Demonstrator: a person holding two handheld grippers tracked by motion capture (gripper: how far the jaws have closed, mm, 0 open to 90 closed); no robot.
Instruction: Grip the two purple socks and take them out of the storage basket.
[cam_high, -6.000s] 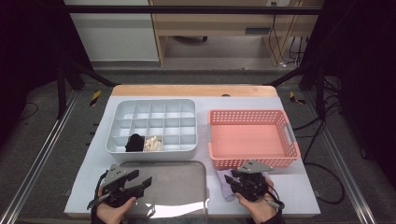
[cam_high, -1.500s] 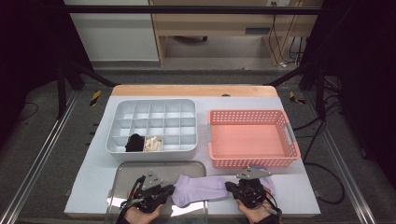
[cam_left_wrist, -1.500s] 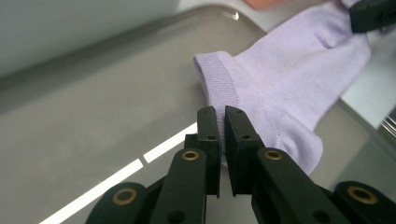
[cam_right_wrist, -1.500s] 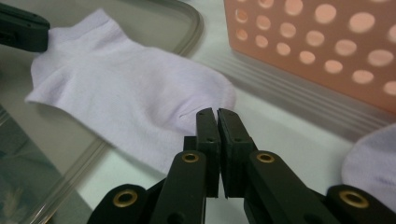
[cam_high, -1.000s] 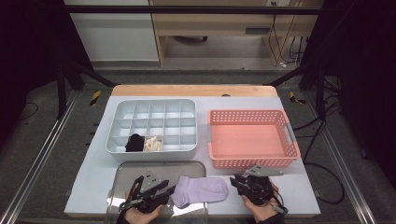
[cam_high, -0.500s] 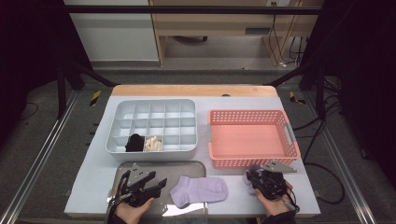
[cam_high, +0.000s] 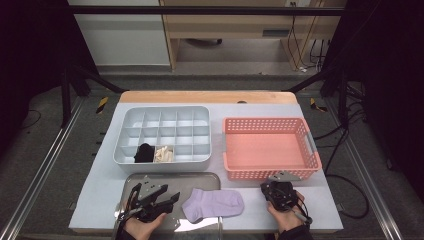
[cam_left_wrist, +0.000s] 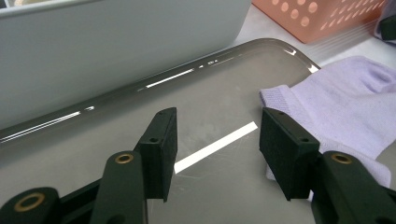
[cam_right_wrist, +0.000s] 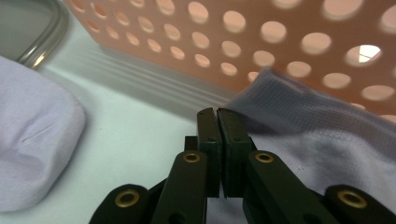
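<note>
Since half a second ago: left tool drawn slightly back from the lavender sock, right tool barely shifted, sock unmoved.

High view: lies flat at the near edge of the white surface, cuff end on the steel tray, toe end on the surface. Left tool over the tray just left of the sock; right tool well right of it, just in front of the pink basket. Grey divided box behind the tray, with a black item and a cream item in two front compartments.

Left gripper view: jaws wide apart, holding nothing, above the tray; sock cuff just beside the right-hand jaw.

Right gripper view: jaws pressed together, nothing visibly between them; second lavender sock lying right beside the jaws against the basket wall; toe of the first sock at left.
</note>
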